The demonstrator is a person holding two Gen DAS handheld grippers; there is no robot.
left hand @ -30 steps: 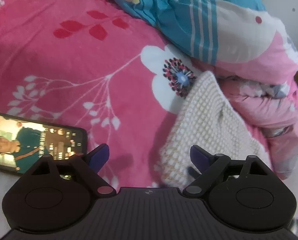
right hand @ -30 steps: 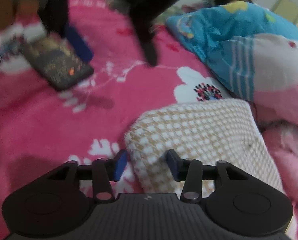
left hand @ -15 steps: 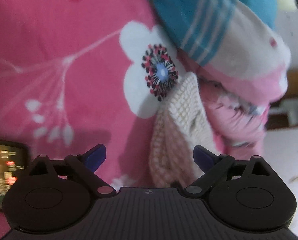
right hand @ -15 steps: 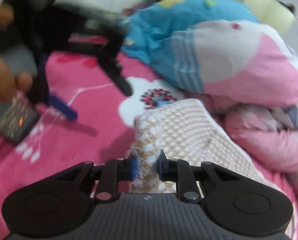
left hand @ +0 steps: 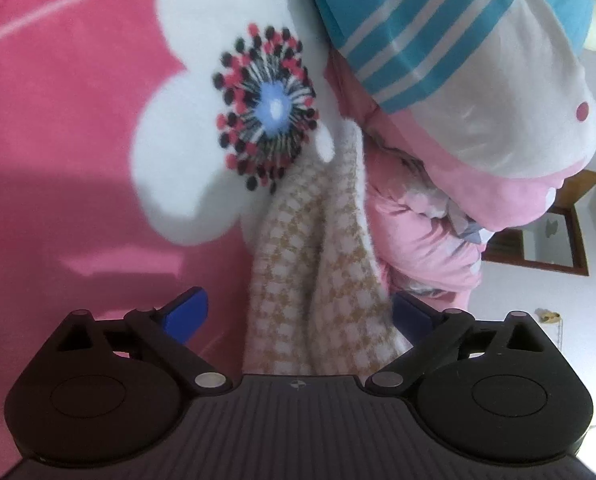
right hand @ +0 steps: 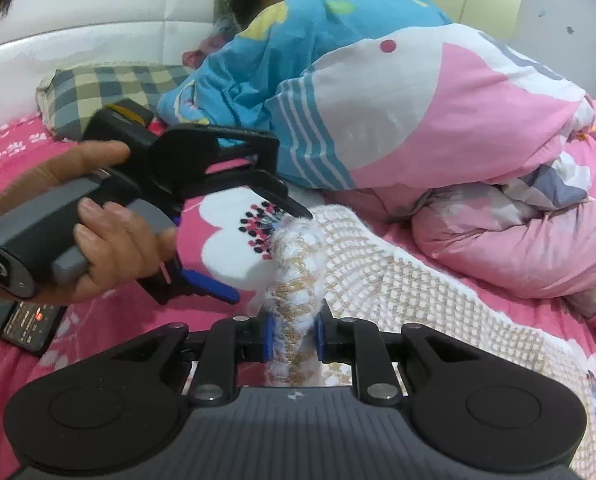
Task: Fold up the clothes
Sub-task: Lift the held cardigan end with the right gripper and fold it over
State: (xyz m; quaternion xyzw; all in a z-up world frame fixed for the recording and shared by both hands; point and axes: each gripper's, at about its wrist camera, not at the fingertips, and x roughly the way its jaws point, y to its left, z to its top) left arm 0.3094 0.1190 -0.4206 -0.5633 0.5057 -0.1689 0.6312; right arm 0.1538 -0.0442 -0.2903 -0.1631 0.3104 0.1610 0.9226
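Two grippers work one checked knit garment [right hand: 378,280] on the pink bed [right hand: 98,328]: right gripper [right hand: 293,338] jaws clamp its bunched corner, while left gripper [left hand: 298,312] jaws (still opening) straddle the raised fold without pressing.

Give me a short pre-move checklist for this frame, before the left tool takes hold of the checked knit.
1. Right tool clamped on the checked knit: ok, pads pinch a bunched edge.
2. Left tool wide enough to take the cloth: ok, jaws opening, knit between them, pads not pressing.
3. Left tool aimed at a free edge: cannot tell; fabric hangs bunched.
4. Phone clear of the knit: ok, it lies apart on the pink blanket.
5. Quilt off the knit: cannot tell; their edges meet.
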